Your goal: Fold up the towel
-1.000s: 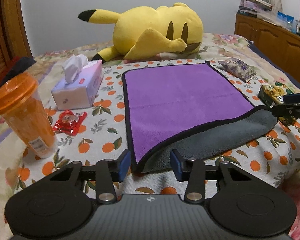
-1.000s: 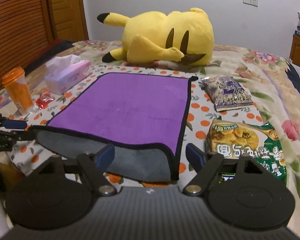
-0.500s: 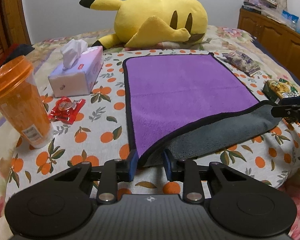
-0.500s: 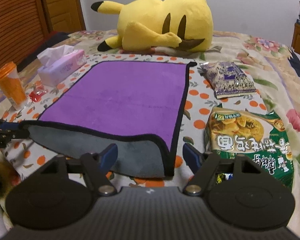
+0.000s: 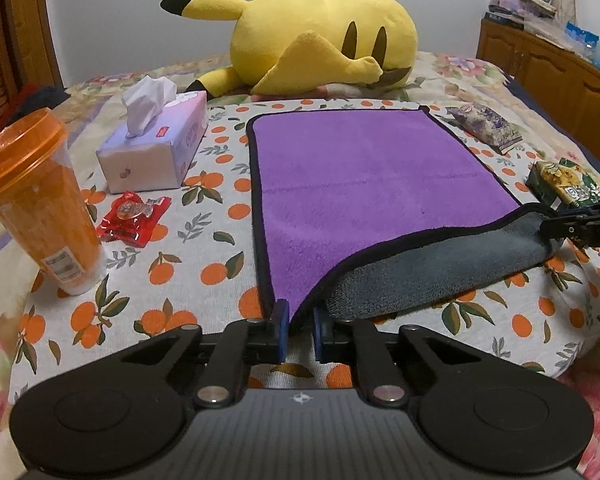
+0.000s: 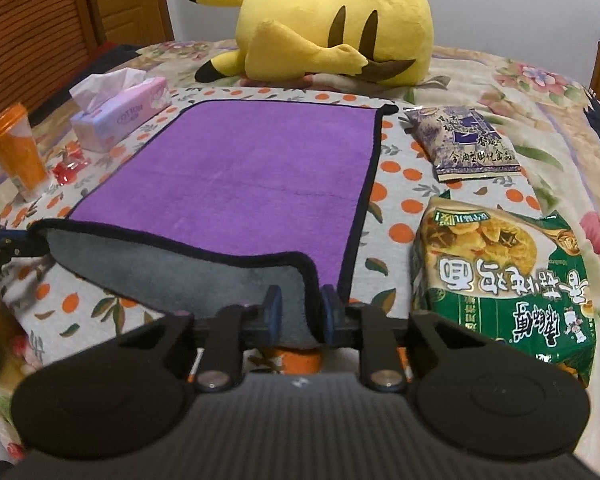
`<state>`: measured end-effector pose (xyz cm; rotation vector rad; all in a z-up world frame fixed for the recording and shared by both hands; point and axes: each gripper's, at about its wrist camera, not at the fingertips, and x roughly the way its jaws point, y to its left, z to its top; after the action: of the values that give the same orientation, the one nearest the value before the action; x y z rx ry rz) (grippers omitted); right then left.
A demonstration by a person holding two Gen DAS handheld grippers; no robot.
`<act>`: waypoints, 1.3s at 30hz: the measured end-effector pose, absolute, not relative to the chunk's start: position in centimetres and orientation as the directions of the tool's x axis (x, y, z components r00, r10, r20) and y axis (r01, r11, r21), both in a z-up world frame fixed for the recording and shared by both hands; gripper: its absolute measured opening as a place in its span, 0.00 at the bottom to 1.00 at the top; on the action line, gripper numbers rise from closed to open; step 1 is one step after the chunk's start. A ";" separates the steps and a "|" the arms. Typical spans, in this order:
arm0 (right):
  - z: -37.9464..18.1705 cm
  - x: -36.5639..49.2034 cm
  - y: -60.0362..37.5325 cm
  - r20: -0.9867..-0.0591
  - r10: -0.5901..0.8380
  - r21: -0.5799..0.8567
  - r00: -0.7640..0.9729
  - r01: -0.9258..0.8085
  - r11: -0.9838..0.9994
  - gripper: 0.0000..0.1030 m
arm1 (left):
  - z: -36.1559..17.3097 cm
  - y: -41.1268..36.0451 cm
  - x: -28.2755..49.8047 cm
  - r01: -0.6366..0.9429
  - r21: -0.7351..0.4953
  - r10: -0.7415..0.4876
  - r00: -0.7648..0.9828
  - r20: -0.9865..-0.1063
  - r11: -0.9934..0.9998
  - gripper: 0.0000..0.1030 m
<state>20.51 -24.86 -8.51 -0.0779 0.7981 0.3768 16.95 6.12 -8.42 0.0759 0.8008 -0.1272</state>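
Note:
A purple towel with a black hem and grey underside lies flat on the orange-print bedsheet; it also shows in the right wrist view. Its near edge is lifted, showing the grey side. My left gripper is shut on the towel's near left corner. My right gripper is shut on the near right corner. Each gripper shows at the edge of the other's view, holding its corner.
A yellow plush lies beyond the towel. On the left stand an orange cup, a tissue box and a red wrapper. On the right lie a purple snack bag and a green snack bag.
Both grippers have closed on the towel's near corners and lifted the near edge slightly. The views have moved a little forward.

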 end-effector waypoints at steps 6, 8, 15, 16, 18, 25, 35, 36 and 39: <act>-8.4 20.6 -25.0 -0.701 0.307 0.073 0.643 -0.364 0.929 0.07 | -8.0 6.0 16.7 0.149 0.018 -0.094 0.709 -0.699 0.989 0.10; -8.2 20.6 -25.1 -0.695 0.312 0.075 0.648 -0.366 0.927 0.05 | -7.8 6.0 16.7 0.151 0.017 -0.097 0.715 -0.692 0.988 0.09; -7.1 20.4 -25.3 -0.649 0.323 0.079 0.689 -0.361 0.929 0.05 | -6.9 5.9 16.4 0.151 0.013 -0.106 0.747 -0.656 0.988 0.08; -7.0 20.4 -25.4 -0.640 0.325 0.080 0.696 -0.360 0.930 0.05 | -6.8 5.8 16.4 0.151 0.014 -0.105 0.751 -0.652 0.988 0.08; -6.7 20.4 -25.6 -0.625 0.327 0.085 0.708 -0.355 0.931 0.05 | -6.6 5.8 16.5 0.153 0.016 -0.107 0.758 -0.643 0.988 0.07; -6.1 20.8 -26.1 -0.591 0.333 0.086 0.735 -0.353 0.932 0.05 | -6.1 5.9 17.1 0.149 0.013 -0.109 0.776 -0.621 0.989 0.07; -5.8 21.3 -26.0 -0.563 0.343 0.075 0.752 -0.367 0.927 0.05 | -5.1 5.7 17.6 0.163 -0.004 -0.133 0.793 -0.595 0.987 0.06; -5.9 21.4 -26.0 -0.561 0.346 0.076 0.752 -0.369 0.926 0.05 | -4.9 5.6 17.6 0.166 -0.003 -0.136 0.796 -0.590 0.986 0.06; -6.1 21.7 -26.1 -0.558 0.345 0.071 0.754 -0.371 0.926 0.05 | -4.5 5.5 17.6 0.173 -0.004 -0.143 0.802 -0.580 0.985 0.06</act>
<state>21.71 -26.08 -6.06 -0.0449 0.6002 0.3905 17.63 5.46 -4.55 0.0499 0.6178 -0.1694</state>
